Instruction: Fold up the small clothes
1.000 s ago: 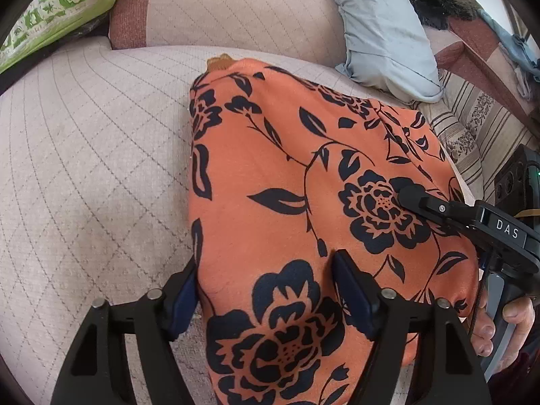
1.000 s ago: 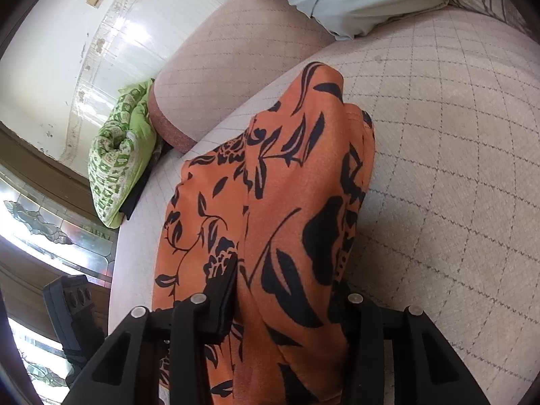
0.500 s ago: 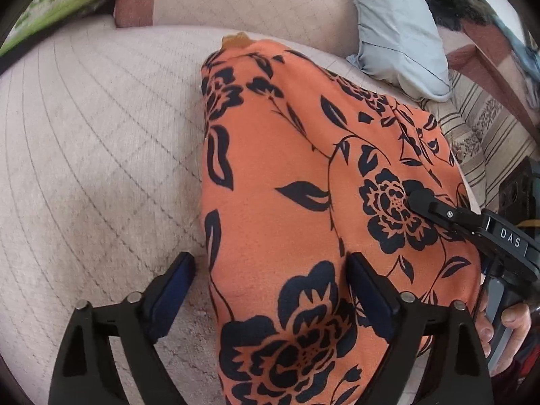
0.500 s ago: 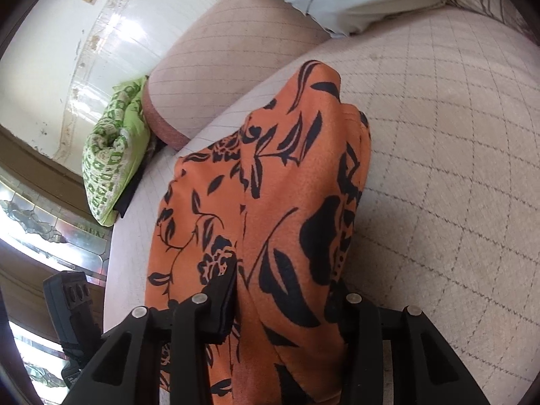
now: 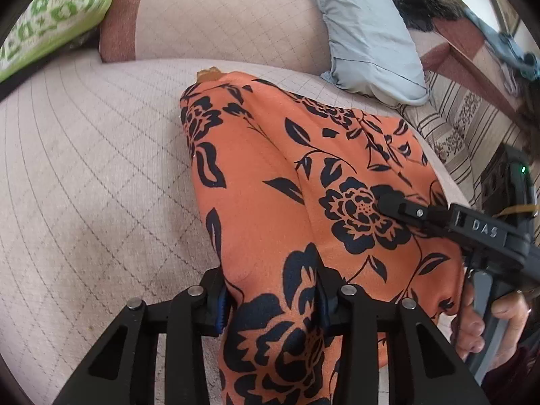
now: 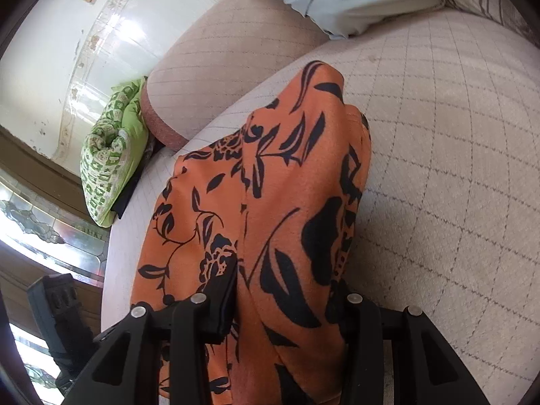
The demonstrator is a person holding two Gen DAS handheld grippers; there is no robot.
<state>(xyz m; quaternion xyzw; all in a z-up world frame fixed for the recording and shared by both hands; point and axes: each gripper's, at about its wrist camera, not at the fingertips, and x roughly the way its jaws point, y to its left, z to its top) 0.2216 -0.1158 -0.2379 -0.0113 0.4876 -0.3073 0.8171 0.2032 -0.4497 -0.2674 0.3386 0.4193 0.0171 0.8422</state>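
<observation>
- Garment (image 5: pixel 270 182) in orange with a black floral print lies on the quilted sofa seat (image 5: pixel 84 175), its near end bunched upward
- Left tool (image 5: pixel 270 295) is clenched on a fold at the garment's near left edge
- Right tool (image 6: pixel 287 307) grips the near right edge
- Pale blue pillow (image 5: pixel 368 33) rests behind the garment; green cushion (image 6: pixel 108 165) at the sofa's far end

Orange cloth (image 5: pixel 270 182) carries black flowers and leaves, lying on a pale beige sofa (image 5: pixel 87 175) with a thin grid pattern. Pillow (image 5: pixel 368 30) is light blue; the cushion (image 6: pixel 108 172) green with white print.
</observation>
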